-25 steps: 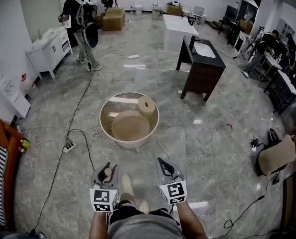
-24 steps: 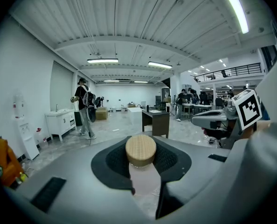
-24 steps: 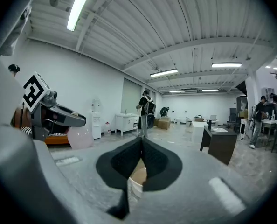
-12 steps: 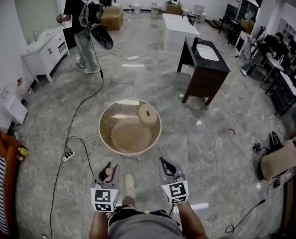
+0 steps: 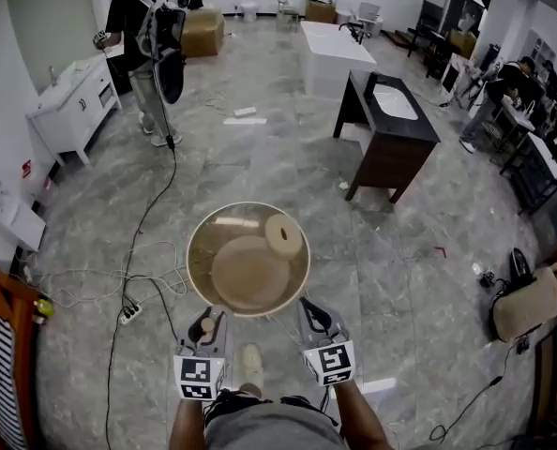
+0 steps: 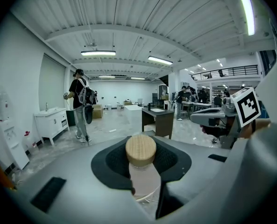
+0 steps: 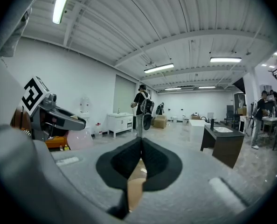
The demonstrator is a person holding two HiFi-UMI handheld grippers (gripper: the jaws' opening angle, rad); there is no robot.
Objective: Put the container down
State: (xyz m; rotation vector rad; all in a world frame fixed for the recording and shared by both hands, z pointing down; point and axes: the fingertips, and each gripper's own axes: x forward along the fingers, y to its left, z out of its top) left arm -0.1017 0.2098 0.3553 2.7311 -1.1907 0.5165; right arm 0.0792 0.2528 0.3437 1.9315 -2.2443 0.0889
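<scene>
Gripping the wood-capped container, the left hand-held gripper needed to seat it upright by the far tub before opening; the right hand-held gripper was closed, empty.

I can read no word, number or brand anywhere. The only printed marks are the black-and-white square code patterns on the cubes of my left gripper and right gripper; they carry no letters.
</scene>
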